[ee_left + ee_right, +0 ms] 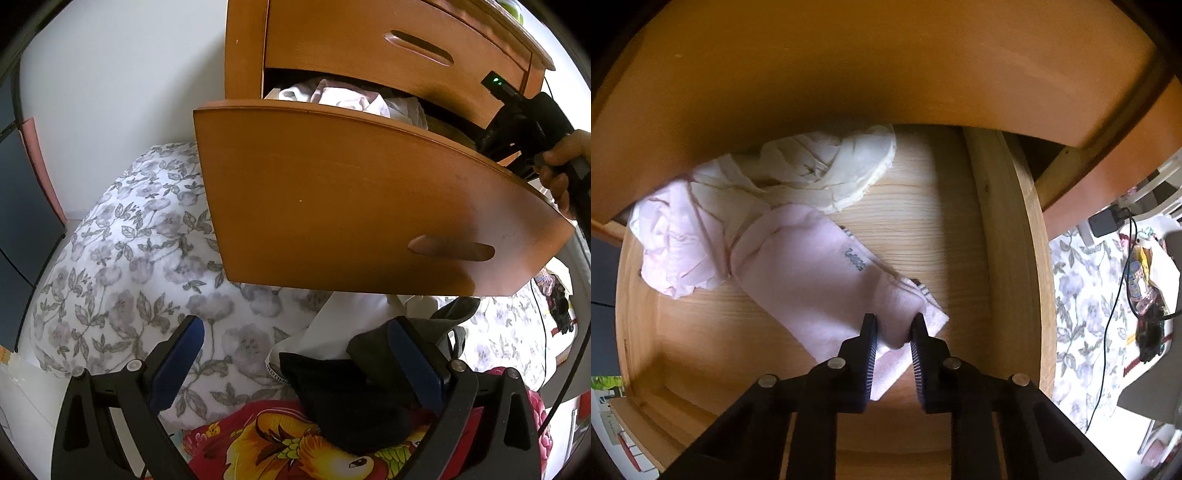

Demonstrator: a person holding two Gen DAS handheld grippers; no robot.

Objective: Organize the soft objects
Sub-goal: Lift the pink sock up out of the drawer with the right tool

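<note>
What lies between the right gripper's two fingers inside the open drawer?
A bunched fold of the pink sock: the right gripper pinches it above the drawer floor, as the right wrist view shows.

Upper drawer (849,74) overhangs; bare drawer floor (942,229) rightward.

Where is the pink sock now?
In the right wrist view the pink sock lies inside the open wooden drawer, beside crumpled pale cloths, its near end pinched by the right gripper.
</note>
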